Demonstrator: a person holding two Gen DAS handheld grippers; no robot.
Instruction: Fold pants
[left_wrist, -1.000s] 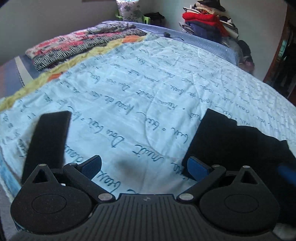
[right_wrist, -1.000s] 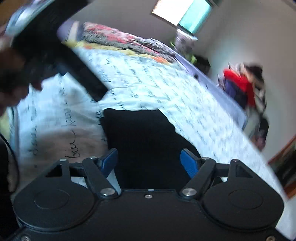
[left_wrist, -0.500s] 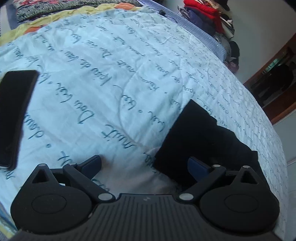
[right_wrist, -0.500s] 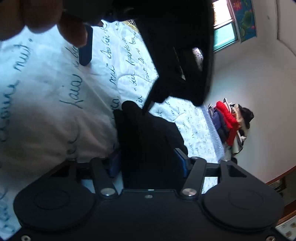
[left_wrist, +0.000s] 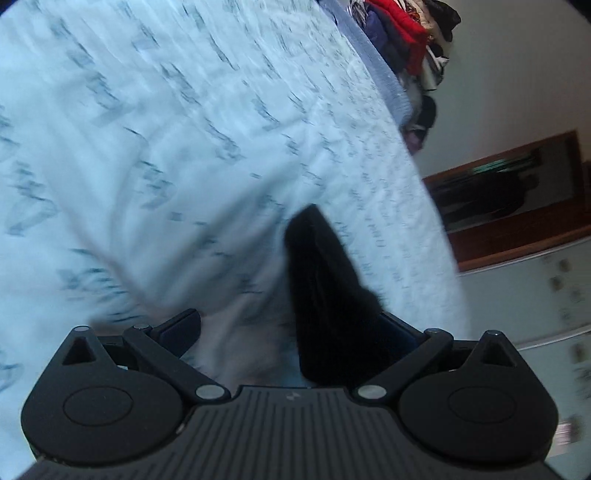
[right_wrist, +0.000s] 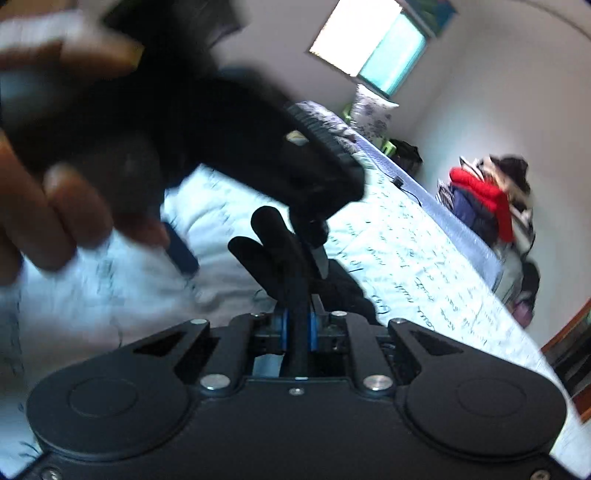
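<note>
The black pants (right_wrist: 291, 266) lay on the bed's script-printed quilt (left_wrist: 192, 122) near its front edge, with one bunched fold standing up between the blue pads of the right gripper (right_wrist: 297, 328), whose jaws were closing on that cloth and appeared already pressed against it. The left gripper (left_wrist: 291, 325) stood with its jaws wide apart, the dark cloth against its right finger but not pinched, and the person's hand (right_wrist: 55, 221) holding it showed blurred above the quilt. Judged step: taking hold of the pants for a fold; the next move likely requires the left gripper to close on the adjacent edge.
</note>
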